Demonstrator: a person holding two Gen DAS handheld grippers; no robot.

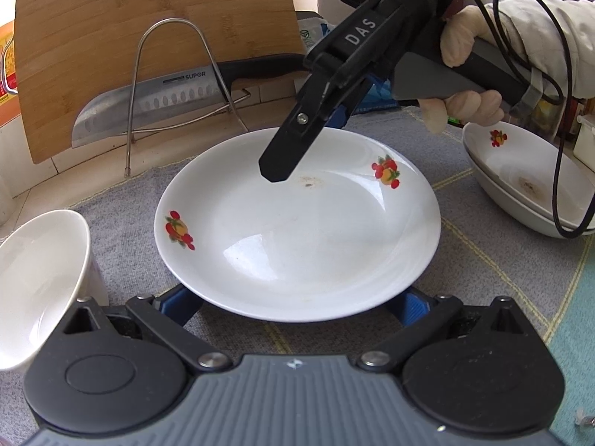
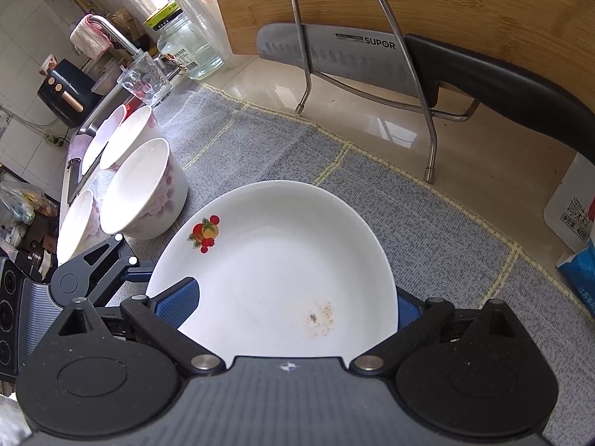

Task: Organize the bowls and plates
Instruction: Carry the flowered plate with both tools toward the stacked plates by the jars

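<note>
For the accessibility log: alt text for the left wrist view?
White fruit-print plate on a grey mat, with the left hand-held gripper open at its near rim and the right hand-held gripper over its far side. Behind: knife, cutting board.

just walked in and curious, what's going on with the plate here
A person is sorting dishes with two handheld grippers. Both sit open at opposite edges of a white fruit-patterned plate lying on a grey mat: the left gripper at its near rim, the right gripper reaching over the far rim. Bowls wait to one side, stacked plates on the other.
</note>
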